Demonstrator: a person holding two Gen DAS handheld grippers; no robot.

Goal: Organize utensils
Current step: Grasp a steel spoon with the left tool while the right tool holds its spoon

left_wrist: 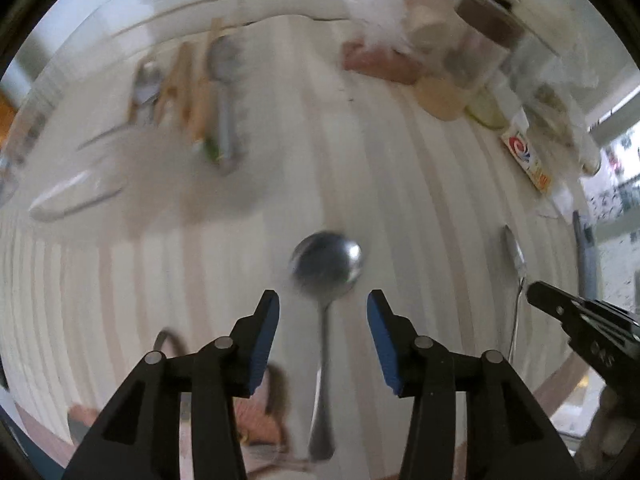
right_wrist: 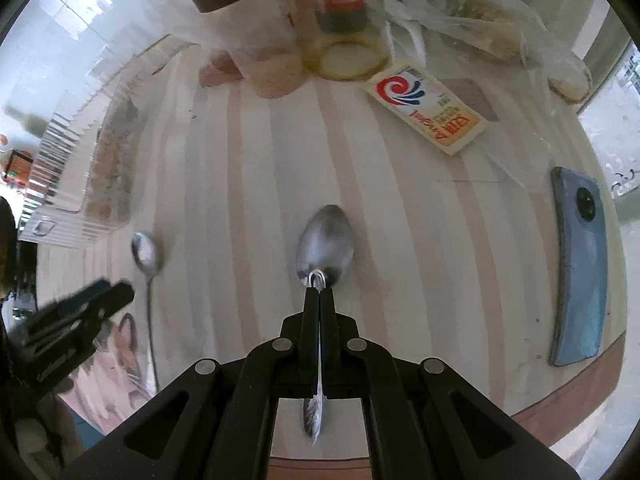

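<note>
On the far left of the left wrist view, a blurred cluster of utensils [left_wrist: 188,92], metal spoons and wooden pieces, is lying on the striped table [left_wrist: 420,184]. The left gripper [left_wrist: 323,308] is standing partly open, its blue pads clear of the round-bowled steel spoon [left_wrist: 326,266] lying between them, bowl away from the camera. Further right, the right gripper [right_wrist: 319,292] is closing tightly on the neck of an oval, dull-grey teaspoon [right_wrist: 325,238], its handle running back between the jaws. A seasoning packet [right_wrist: 428,108] and a blue phone [right_wrist: 580,264] are lying to the right.
</note>
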